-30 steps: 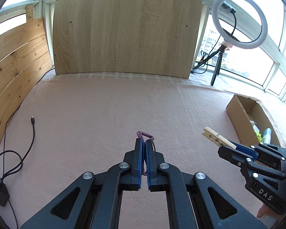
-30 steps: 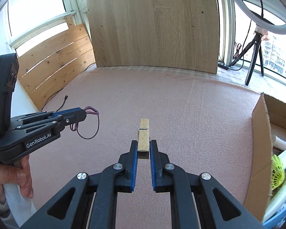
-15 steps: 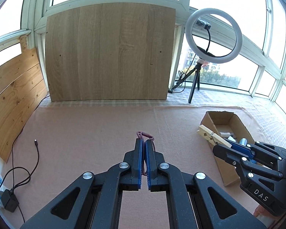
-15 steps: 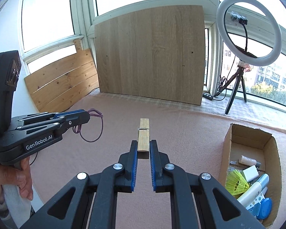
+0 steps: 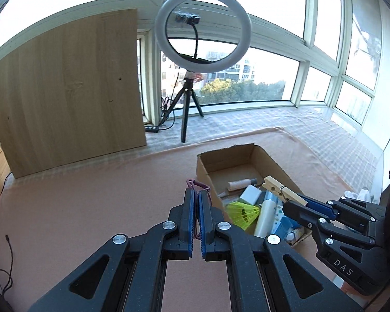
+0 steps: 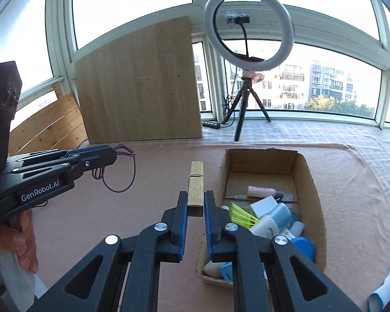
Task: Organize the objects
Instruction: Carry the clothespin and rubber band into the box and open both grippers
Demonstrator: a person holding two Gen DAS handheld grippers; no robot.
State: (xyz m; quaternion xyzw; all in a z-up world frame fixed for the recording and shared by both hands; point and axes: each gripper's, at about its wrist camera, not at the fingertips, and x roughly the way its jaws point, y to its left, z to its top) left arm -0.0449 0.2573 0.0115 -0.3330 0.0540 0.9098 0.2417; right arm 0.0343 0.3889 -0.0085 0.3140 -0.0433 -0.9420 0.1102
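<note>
Wooden spring clothespin (image 6: 195, 187) clamped in the right gripper (image 6: 195, 209) and thin purple elastic loop (image 6: 118, 171) pinched in the left gripper (image 5: 197, 208) have swung toward the open cardboard box (image 6: 309, 179), now at two o'clock; drop-off looks next.

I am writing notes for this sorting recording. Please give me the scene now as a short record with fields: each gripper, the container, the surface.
left gripper: shut on purple elastic loop
right gripper: shut on wooden clothespin
cardboard box: open-topped, partly filled with bottles and a yellow shuttlecock
surface: pink cloth
background: ring light on tripod, wooden board
</note>
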